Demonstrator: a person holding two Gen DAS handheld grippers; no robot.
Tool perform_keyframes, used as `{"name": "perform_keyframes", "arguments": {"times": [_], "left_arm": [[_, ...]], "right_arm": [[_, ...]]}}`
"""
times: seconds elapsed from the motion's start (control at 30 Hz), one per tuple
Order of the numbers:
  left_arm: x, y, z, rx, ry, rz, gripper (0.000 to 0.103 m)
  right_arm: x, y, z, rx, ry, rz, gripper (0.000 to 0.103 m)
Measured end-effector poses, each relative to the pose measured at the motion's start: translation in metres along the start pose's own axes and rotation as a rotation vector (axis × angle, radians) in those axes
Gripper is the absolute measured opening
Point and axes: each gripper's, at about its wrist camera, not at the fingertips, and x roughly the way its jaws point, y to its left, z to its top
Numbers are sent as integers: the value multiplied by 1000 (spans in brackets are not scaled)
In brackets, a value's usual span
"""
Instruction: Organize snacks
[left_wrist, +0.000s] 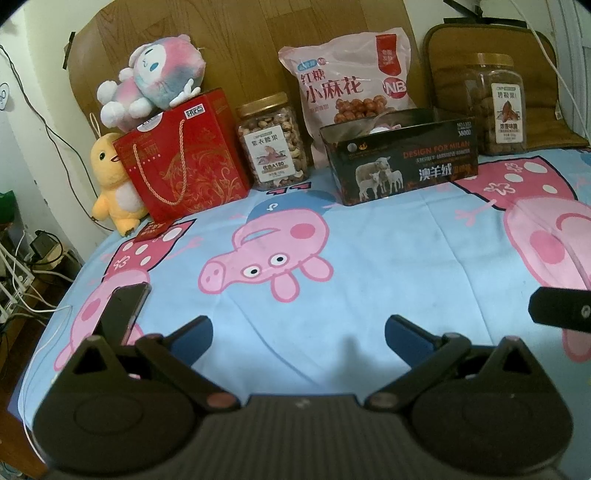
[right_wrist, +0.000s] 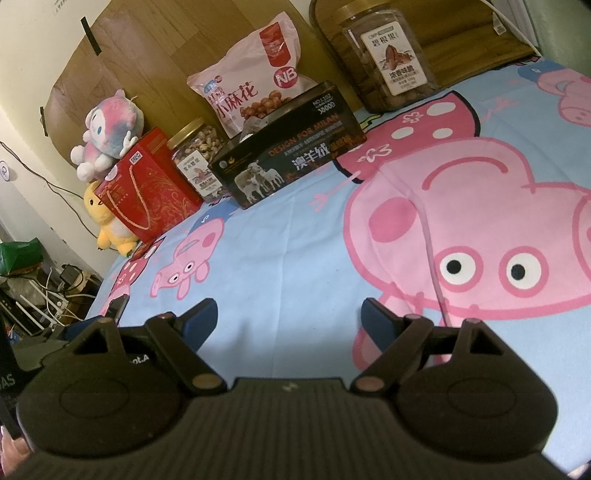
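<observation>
Left gripper (left_wrist: 298, 332) hangs over the near part of the bed (left_wrist: 369, 266), its blue-tipped fingers spread wide apart and holding nothing; right gripper (right_wrist: 289, 320) likewise, fingers wide apart and empty above the cartoon-pig sheet. The snacks stand in a row along the far edge of the bed against the wooden headboard (left_wrist: 236, 48): at far left a red gift bag (left_wrist: 184, 155) with a pink plush toy (left_wrist: 155, 77) on top and a yellow plush chick (left_wrist: 110, 181) beside it; just right of the bag a nut jar (left_wrist: 271, 142); then a pink snack pouch (left_wrist: 351, 85) standing behind an open black box (left_wrist: 399, 162); at far right a second jar (left_wrist: 496, 103). A phone (left_wrist: 125, 314) lies at the near left.
</observation>
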Motion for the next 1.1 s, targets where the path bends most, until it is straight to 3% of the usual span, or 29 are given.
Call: {"name": "perform_keyframes", "arguments": {"times": [1.1], "left_arm": [[-4,-2,4,2,-5,-27,103]], "right_arm": [[-2,-2,2,6,-3,2,87]]}}
